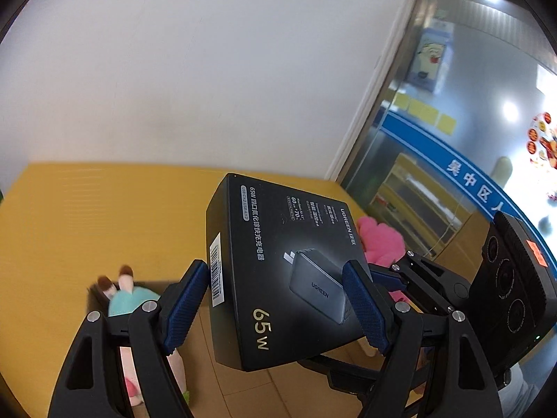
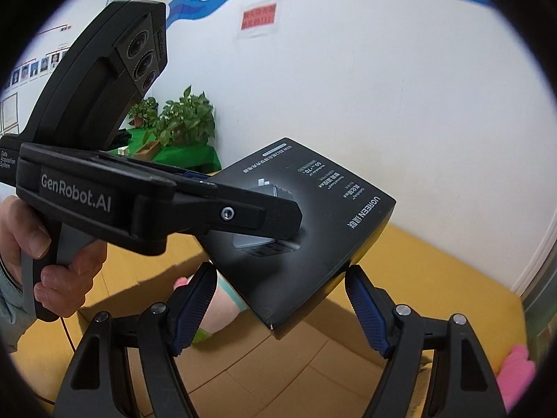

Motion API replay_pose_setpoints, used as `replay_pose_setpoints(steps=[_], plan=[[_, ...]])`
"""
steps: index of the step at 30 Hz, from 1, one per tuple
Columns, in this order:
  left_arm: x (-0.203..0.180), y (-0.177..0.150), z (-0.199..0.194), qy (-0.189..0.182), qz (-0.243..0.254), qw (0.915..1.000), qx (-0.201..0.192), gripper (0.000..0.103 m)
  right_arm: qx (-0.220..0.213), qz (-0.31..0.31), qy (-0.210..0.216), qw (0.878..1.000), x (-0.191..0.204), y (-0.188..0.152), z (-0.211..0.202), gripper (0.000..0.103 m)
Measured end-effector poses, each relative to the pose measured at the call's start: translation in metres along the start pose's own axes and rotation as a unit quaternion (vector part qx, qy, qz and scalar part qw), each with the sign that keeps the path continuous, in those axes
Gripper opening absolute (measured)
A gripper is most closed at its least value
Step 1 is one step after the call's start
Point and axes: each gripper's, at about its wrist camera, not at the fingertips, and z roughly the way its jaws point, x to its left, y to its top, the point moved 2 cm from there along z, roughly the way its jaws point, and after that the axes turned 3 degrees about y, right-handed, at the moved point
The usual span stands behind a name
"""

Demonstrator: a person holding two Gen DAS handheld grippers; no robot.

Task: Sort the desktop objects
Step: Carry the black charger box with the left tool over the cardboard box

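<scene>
The black charger box is held up in the air above the yellow bench, tilted, its printed face toward the left wrist camera. The left gripper has its fingers closed on the box, one blue pad against the barcoded side and the other across the printed face. In the right wrist view the box shows the same clamp from the side, with the left gripper reaching in and a bare hand around its handle. The right gripper sits just below the box with its fingers spread wide, holding nothing; a corner of the box hangs between them without touching either pad. Under the box stands an open cardboard carton with a teal and pink plush doll in it. A pink plush toy lies on the bench behind the box.
</scene>
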Motion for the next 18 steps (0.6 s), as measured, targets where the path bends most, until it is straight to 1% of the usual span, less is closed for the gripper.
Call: replay_pose_setpoints(steps=[4,8,13,18], plan=[[0.017,-0.016,0.048,0.001,-0.022,0.999,0.039,0.082,0.024,0.028,0.015,0.999,-0.016,-0.027,0.034,0.076],[0.023,-0.035,0.08,0.001,-0.04,0.9965,0.074,0.082,0.049,0.046,0.026,0.997,-0.029,-0.054,0.059,0.076],[0.029,-0.061,0.118,0.016,-0.054,0.9911,0.121,0.082,0.089,0.075,0.052,0.992,-0.042,-0.088,0.085,0.076],[0.035,-0.08,0.149,0.036,-0.066,0.9834,0.165,0.082,0.131,0.111,0.074,0.982,-0.054,-0.119,0.107,0.075]])
